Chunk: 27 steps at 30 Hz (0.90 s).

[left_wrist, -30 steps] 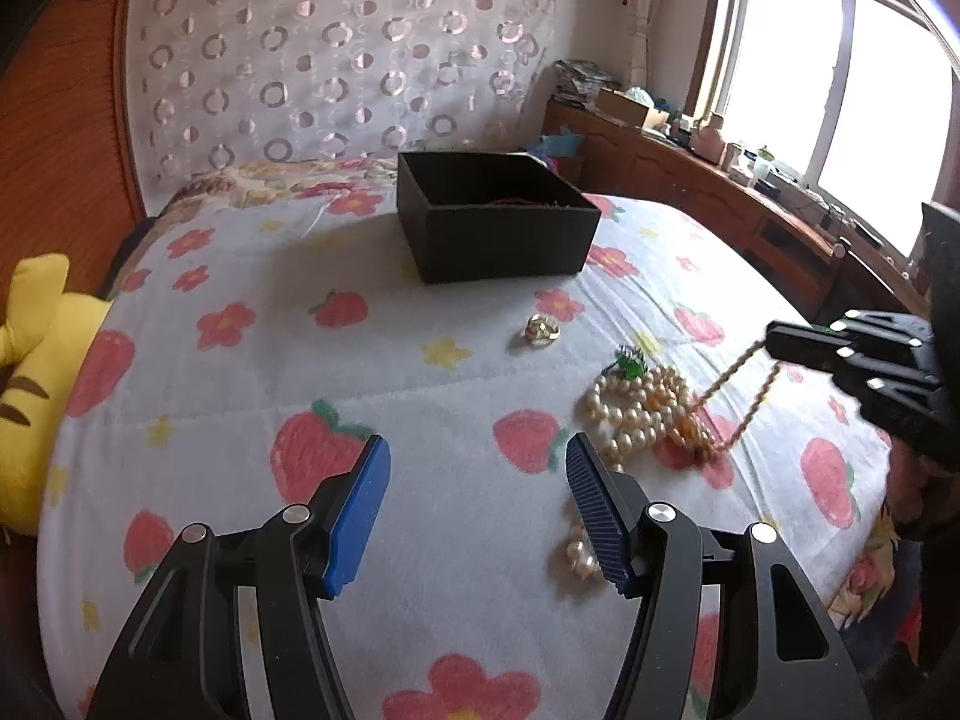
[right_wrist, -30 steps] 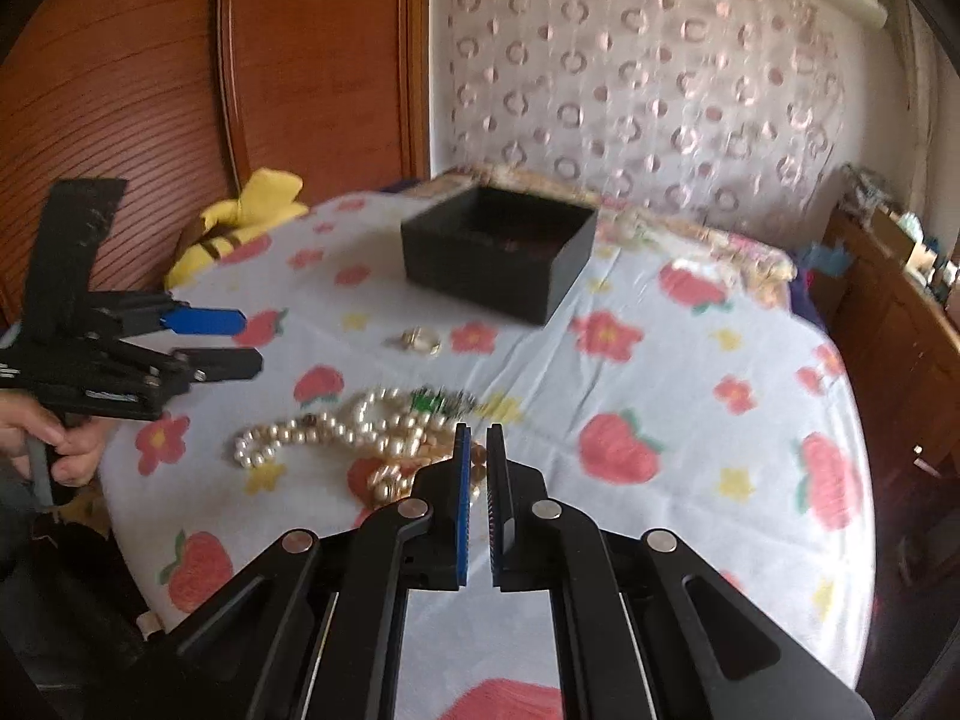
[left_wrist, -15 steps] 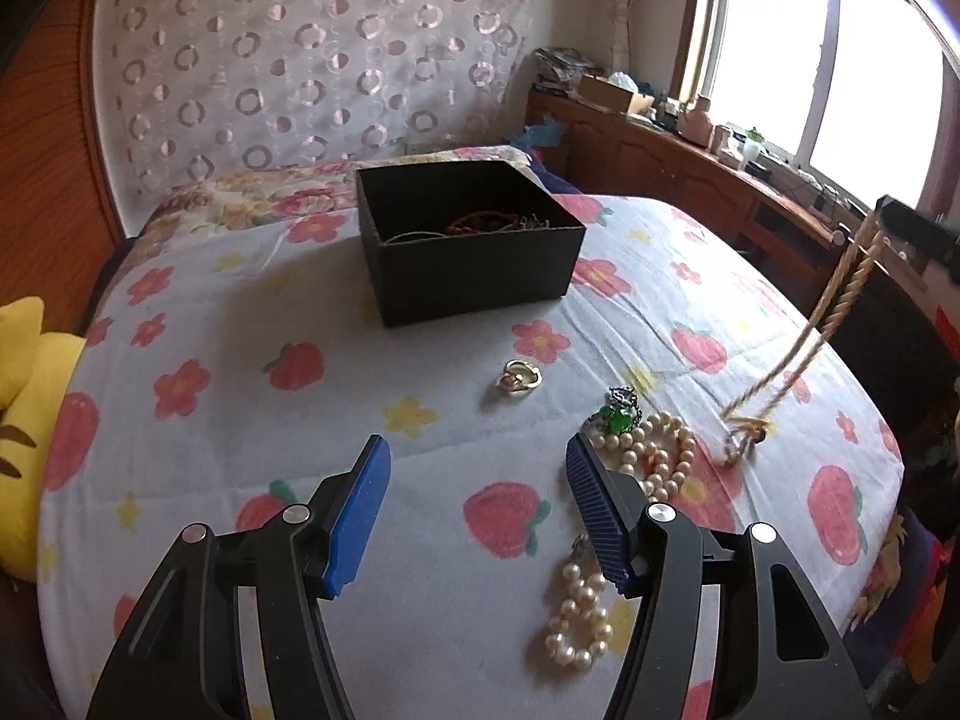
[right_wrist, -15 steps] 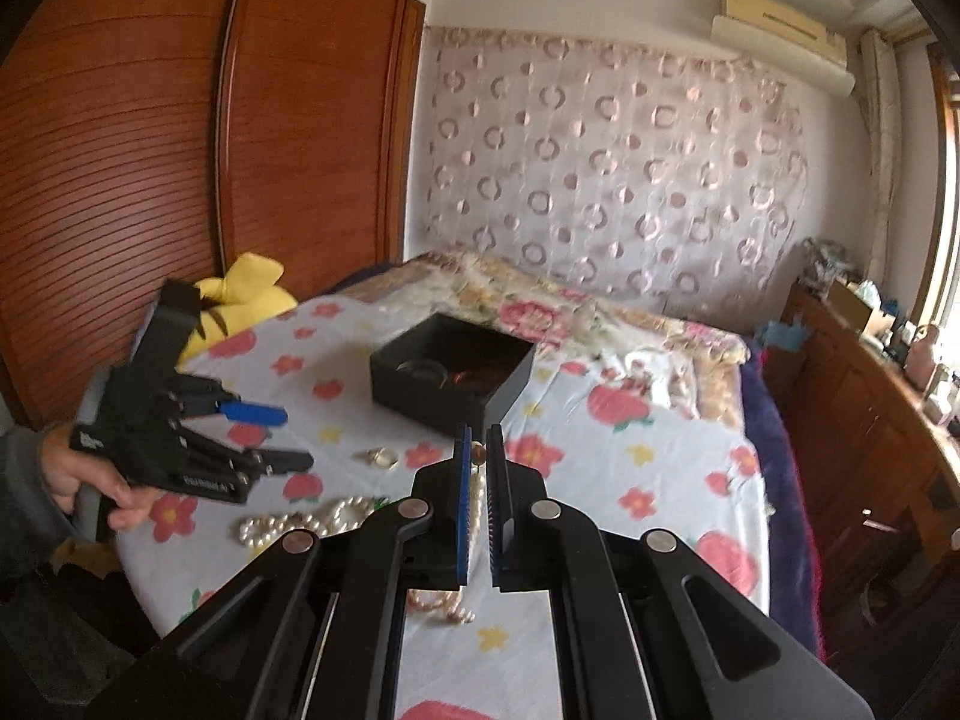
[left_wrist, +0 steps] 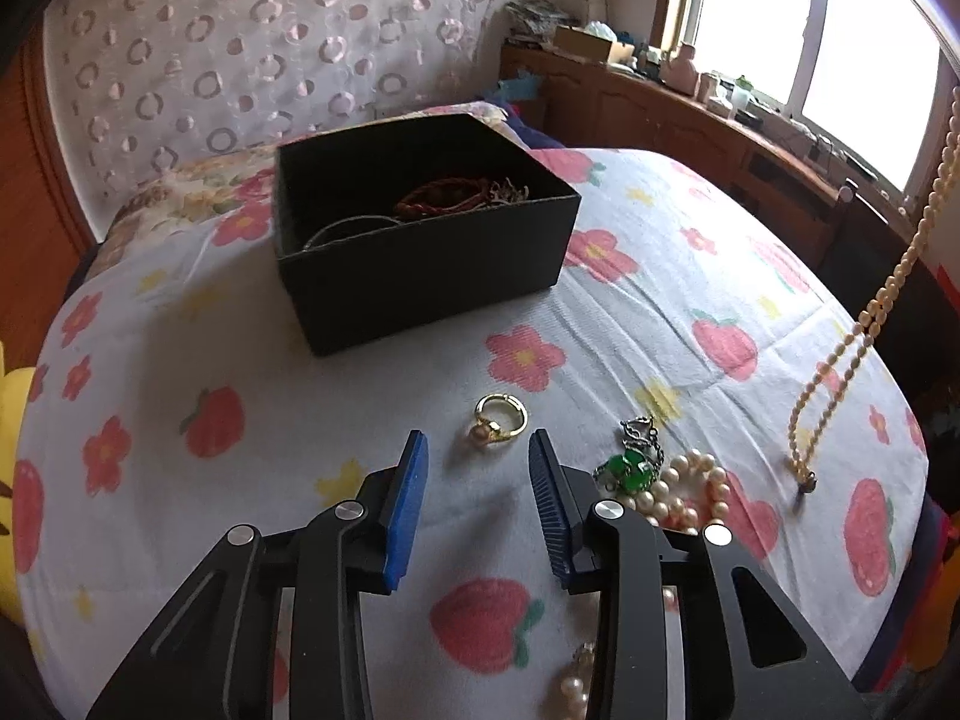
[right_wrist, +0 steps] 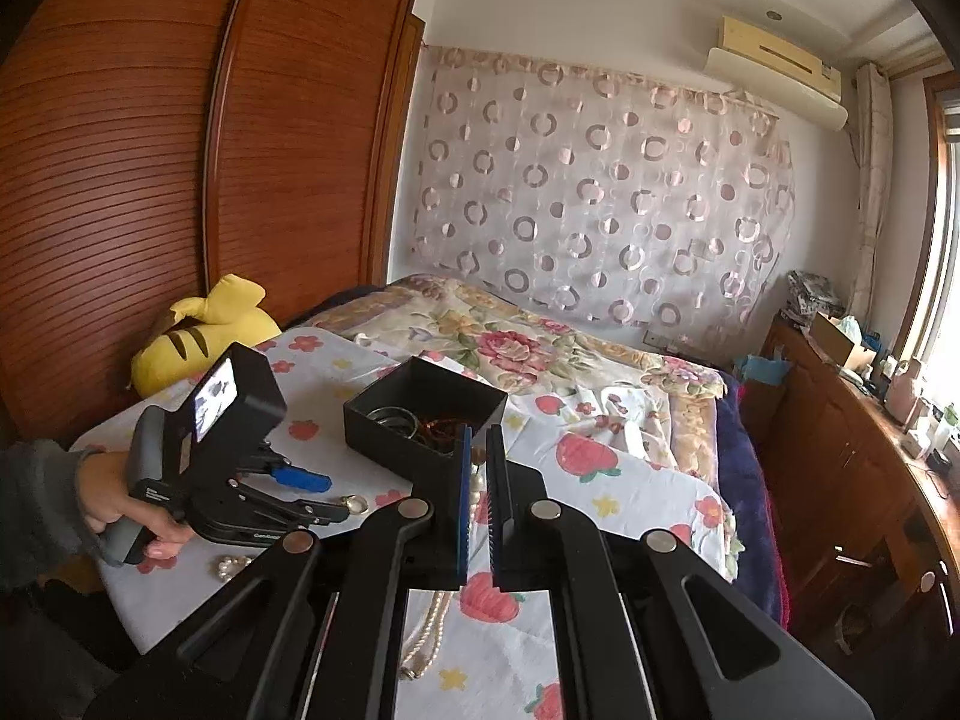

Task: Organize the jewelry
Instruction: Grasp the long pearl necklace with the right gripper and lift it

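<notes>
Since half a second ago, my left hand-held gripper point(left_wrist: 474, 450), fingers apart, is closing in on the gold ring point(left_wrist: 499, 418) on the bed point(left_wrist: 180, 510); my right hand-held gripper point(right_wrist: 477, 456) is dangling the thin pearl necklace point(left_wrist: 864, 330), clamped.

White sheet point(left_wrist: 372, 396) w/ pink flowers + red strawberries, black box point(left_wrist: 420, 264), gold ring point(left_wrist: 499, 417), green pendant point(left_wrist: 630, 471), cream pearls point(left_wrist: 684, 495), my blue pads point(left_wrist: 405, 498).
</notes>
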{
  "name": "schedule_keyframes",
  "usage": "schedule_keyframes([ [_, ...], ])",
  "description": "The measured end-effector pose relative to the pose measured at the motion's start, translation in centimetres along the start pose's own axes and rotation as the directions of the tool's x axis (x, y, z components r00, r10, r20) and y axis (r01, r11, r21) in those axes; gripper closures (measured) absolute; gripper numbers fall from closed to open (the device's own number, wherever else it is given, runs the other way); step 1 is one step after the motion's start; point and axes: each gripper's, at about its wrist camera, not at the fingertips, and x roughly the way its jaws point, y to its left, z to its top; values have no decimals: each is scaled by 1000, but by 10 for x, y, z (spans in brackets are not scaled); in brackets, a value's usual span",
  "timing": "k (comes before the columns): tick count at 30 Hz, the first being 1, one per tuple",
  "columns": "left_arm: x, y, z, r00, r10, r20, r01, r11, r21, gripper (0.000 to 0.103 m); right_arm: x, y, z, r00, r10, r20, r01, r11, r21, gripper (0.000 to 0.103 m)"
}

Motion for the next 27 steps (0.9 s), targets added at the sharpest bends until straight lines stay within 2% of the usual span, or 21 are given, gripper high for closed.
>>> schedule_keyframes([
  [10, 12, -11, 12, 1000, 14, -1, -14, 998, 56, 71, 4, -15, 8, 1000, -7, 4, 6, 1000, 20, 97],
  [11, 12, -13, 12, 1000, 28, 2, -28, 997, 69, 82, 4, -17, 9, 1000, -7, 5, 7, 1000, 22, 97],
  [12, 12, -15, 11, 1000, 31, 3, -31, 997, 75, 84, 6, -19, 8, 1000, -6, 5, 6, 1000, 23, 97],
  [14, 10, -14, 9, 1000, 14, 0, -14, 997, 70, 84, 6, -19, 9, 1000, -6, 6, 6, 1000, 21, 97],
  [17, 4, -13, 8, 1000, 23, 18, -24, 997, 71, 85, 10, -22, 17, 1000, -8, 19, 8, 1000, 9, 98],
  [18, 1, -13, 9, 999, 24, 24, -25, 997, 69, 95, 11, -21, 21, 1000, -7, 23, 7, 1000, 5, 98],
  [20, -4, -11, 13, 999, 24, 33, -26, 998, 61, 103, 13, -21, 29, 999, -11, 35, 11, 1000, -4, 98],
  [27, -20, 0, 23, 997, 28, 66, -31, 999, 36, 103, 16, -12, 60, 997, -23, 68, 26, 999, -34, 98],
])
